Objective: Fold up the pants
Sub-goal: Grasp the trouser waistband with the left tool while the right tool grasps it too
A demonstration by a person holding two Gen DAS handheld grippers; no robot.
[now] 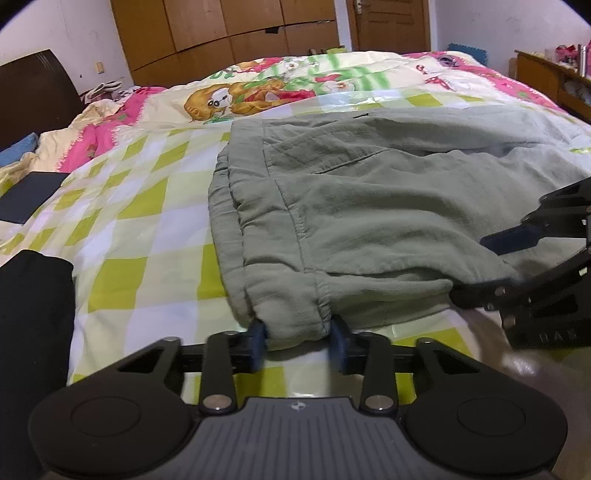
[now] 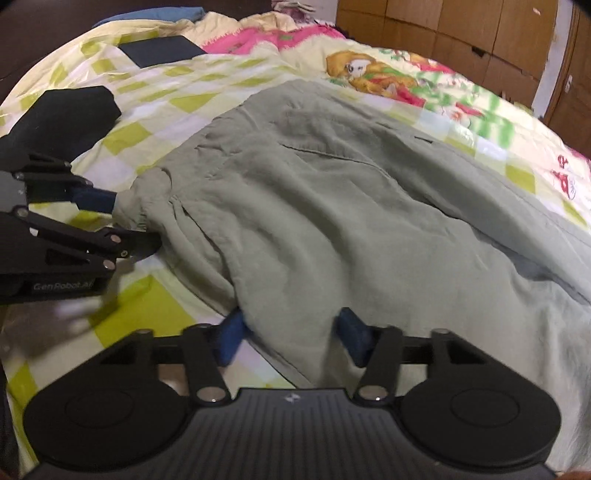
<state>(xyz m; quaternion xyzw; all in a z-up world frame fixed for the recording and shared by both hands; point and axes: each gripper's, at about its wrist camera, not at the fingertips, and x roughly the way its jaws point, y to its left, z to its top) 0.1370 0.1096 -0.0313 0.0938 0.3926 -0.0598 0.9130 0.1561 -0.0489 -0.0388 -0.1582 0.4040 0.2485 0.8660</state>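
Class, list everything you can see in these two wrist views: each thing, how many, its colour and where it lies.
pants: one, grey-green, spread on the bed
quilt: one, yellow-green checks with pink cartoon print, covering the bed
black cloth: one, near the waistband end
dark flat pad: one, further up the bed
wardrobe: one, brown, behind the bed
left gripper: black, blue pads, pants hem between them
right gripper: black, blue pads, pants edge between them

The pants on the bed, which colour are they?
The pants are plain pale grey-green, clearest in the right wrist view.
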